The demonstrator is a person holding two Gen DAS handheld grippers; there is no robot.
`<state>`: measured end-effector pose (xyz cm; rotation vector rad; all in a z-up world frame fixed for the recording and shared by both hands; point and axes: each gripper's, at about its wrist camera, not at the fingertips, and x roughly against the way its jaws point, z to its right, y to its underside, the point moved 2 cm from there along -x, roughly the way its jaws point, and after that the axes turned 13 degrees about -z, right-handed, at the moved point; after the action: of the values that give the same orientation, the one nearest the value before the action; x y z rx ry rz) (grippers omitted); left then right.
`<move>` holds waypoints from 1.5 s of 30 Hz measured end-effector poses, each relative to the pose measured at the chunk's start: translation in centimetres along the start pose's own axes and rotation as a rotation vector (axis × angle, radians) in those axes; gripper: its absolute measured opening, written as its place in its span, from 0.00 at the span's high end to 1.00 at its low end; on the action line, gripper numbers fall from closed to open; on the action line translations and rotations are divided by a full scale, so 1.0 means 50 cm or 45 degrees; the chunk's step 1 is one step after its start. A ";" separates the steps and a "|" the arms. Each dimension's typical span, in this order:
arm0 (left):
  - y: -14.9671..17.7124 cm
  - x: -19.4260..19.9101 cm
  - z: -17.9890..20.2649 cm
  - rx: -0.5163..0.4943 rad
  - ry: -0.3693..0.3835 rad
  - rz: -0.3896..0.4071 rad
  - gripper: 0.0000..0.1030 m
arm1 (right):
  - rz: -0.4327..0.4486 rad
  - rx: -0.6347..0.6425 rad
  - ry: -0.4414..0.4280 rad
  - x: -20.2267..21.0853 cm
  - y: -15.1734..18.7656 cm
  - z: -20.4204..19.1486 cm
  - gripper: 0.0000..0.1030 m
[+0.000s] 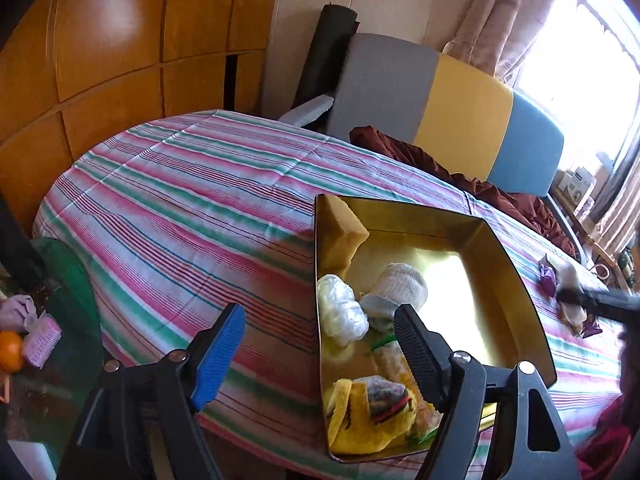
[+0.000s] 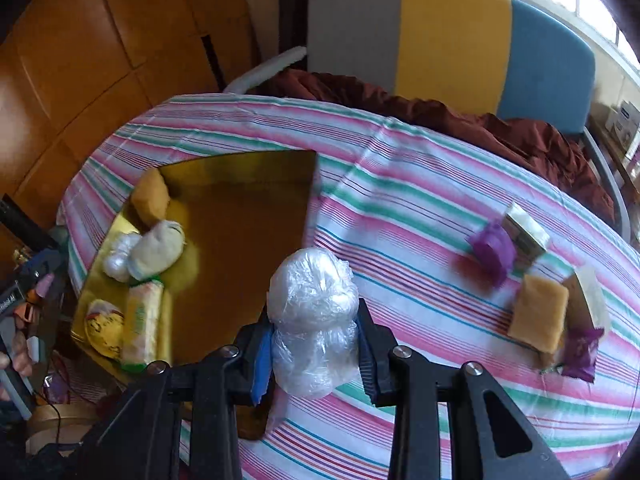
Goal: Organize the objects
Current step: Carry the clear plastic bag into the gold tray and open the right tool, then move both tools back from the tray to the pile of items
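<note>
A gold tray point(image 1: 516, 276) point(image 2: 248, 168) sits on the striped tablecloth. It holds a yellow sponge point(image 1: 340, 236), a clear plastic ball point(image 1: 342, 310), a rolled white sock point(image 1: 400, 286), a yellow packet point(image 1: 372, 412) and a green-edged pack point(image 2: 142, 322). My left gripper point(image 1: 320, 354) is open and empty over the tray's near left edge. My right gripper point(image 2: 314, 354) is shut on a clear plastic-wrap ball point(image 2: 312, 312), held above the cloth just right of the tray. On the cloth to the right lie a purple wrapper point(image 2: 492, 250), a small box point(image 2: 526, 234) and a yellow sponge point(image 2: 540, 318).
A grey, yellow and blue chair point(image 1: 448, 108) with a maroon cloth point(image 1: 480, 184) stands behind the table. Wooden cabinets point(image 1: 120, 40) are at the left. An orange point(image 1: 10, 350) and pink cloths lie on a low glass table at the left edge.
</note>
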<state>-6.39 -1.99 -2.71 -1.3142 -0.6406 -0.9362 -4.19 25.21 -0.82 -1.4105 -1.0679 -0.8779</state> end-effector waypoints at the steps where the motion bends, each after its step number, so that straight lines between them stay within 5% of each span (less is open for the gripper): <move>1: 0.003 0.001 0.000 -0.006 -0.005 0.005 0.24 | 0.004 0.016 -0.028 -0.003 -0.020 -0.026 0.66; 8: 0.021 -0.004 -0.013 0.016 0.022 -0.020 0.22 | -0.037 0.029 -0.171 -0.101 -0.153 -0.174 0.66; 16: 0.024 -0.014 -0.016 0.025 0.048 -0.040 0.22 | -0.125 -0.028 -0.181 -0.230 -0.237 -0.266 0.64; 20: 0.024 -0.021 -0.020 0.037 0.039 -0.053 0.22 | -0.161 -0.034 -0.235 -0.263 -0.244 -0.283 0.51; 33: 0.025 -0.006 0.011 -0.007 0.018 -0.030 0.20 | -0.048 0.040 -0.184 -0.155 -0.150 -0.238 0.39; 45: 0.018 0.034 0.107 -0.173 0.012 0.021 0.20 | 0.116 -0.115 -0.083 -0.025 -0.025 -0.053 0.33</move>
<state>-4.14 2.89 -0.82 -1.4328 -0.5663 -0.9858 -5.65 22.39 -1.28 -1.5601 -1.0153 -0.8275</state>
